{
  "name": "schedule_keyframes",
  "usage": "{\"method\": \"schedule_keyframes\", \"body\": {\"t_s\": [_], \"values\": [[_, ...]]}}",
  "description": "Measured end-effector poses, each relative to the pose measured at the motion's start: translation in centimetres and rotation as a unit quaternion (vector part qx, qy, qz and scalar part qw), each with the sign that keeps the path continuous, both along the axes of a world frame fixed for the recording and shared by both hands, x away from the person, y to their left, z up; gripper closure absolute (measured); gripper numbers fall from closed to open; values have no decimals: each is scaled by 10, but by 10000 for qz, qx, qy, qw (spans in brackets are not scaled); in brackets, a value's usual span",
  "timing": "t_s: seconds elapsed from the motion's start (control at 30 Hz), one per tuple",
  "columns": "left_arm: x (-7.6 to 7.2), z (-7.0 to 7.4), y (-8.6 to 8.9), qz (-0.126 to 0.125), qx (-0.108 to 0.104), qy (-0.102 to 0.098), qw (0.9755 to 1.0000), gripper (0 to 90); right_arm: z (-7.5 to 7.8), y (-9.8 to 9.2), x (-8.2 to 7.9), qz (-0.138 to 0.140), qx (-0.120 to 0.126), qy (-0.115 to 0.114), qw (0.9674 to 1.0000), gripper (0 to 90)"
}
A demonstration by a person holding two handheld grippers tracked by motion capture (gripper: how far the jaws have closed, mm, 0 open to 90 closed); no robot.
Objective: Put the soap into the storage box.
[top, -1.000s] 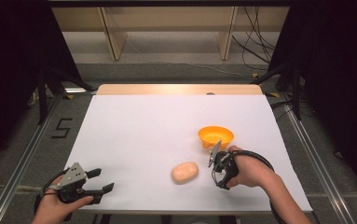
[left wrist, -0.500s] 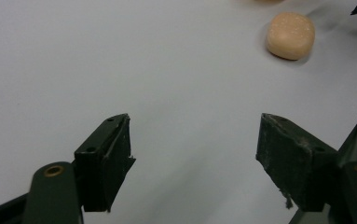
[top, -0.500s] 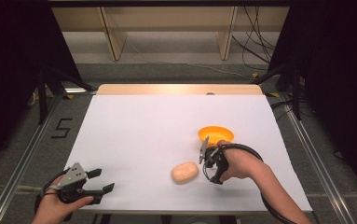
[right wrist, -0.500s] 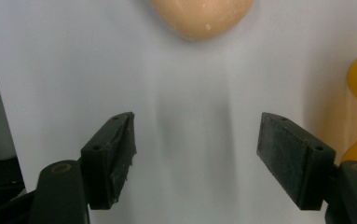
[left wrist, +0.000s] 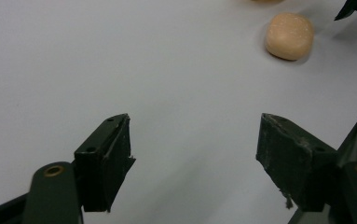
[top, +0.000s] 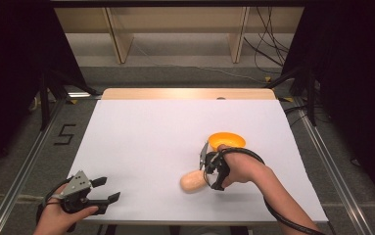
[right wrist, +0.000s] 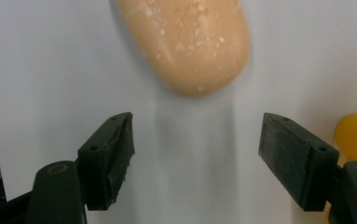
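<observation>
Right claw [top: 205, 170]: it is held wide open, with nothing caught between its jaws, as seen in the right gripper view [right wrist: 195, 158].
Left claw [top: 104, 190]: it is spread open too and is kept low at the near left of the table [top: 141, 127], well apart from the right claw; nothing is held in it [left wrist: 195, 154].
Bread roll [top: 193, 181]: it is found just in front of the right claw's open jaws, lying on the white table and not yet between them. In the right gripper view [right wrist: 190, 42] it is seen just past the jaw tips. From the left claw it is seen far off, up and to the right [left wrist: 290, 35].
Orange bowl [top: 226, 140]: it is set just behind the right claw, near the hand.
Done so far: the roll has been reached and lined up with the open jaws, it seems.
Left to do: the roll has not been grabbed or lifted yet. It is guessed that it should go into the bowl.
Look of the roll: it is a smooth, pale tan oval with rounded ends and small white specks on top. It looks soft, so a gentle squeeze is likely needed.
</observation>
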State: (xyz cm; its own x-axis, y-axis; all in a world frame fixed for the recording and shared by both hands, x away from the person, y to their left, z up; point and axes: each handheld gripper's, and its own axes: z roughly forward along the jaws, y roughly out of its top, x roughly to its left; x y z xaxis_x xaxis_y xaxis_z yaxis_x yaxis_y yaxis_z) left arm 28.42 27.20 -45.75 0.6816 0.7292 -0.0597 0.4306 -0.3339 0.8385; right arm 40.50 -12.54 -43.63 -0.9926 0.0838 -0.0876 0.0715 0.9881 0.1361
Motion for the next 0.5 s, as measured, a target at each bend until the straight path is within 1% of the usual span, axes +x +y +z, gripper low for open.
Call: {"method": "schedule_keyframes", "body": {"t_s": [0.03,0.07,0.1,0.13,0.17,0.2,0.23,0.27,0.3,0.33,0.37,0.4,0.43,0.47,0.5], "values": [[0,0,0,2,-3,3,10000,258,0,1,0,-14,-3,55,10000,272],[0,0,0,2,-7,0,10000,258,1,4,-2,-147,-51,93,9998,271],[0,0,0,3,-8,-6,10000,258,1,7,-4,-345,-57,169,9992,270],[0,0,0,1,-10,-7,10000,258,-1,9,0,-75,43,60,9999,270],[0,0,0,-5,-7,-5,10000,258,-1,10,1,69,32,45,10000,269],[0,0,0,-5,-2,-12,10000,258,-1,13,1,60,47,102,9999,269],[0,0,0,-5,-2,-12,10000,258,-1,13,1,60,47,102,9999,269],[0,0,1,-8,-8,-12,10000,258,-2,18,2,186,58,79,9998,267],[0,0,1,-8,-8,-12,10000,258,-2,18,2,186,58,79,9998,267],[-1,0,0,24,-16,-18,10000,258,-2,21,1,93,20,102,9999,264],[-1,0,0,24,-16,-18,10000,258,-2,21,1,93,20,102,9999,264],[0,1,0,-21,-45,-2,10000,258,-3,24,3,233,13,80,9997,262],[0,0,0,2,-51,-24,10000,258,-3,26,4,234,25,99,9997,262],[0,0,0,2,-51,-24,10000,258,-3,27,3,224,-9,79,9997,261],[0,1,0,15,-1,-29,10000,257,-2,29,3,189,-102,149,9997,259]]}}
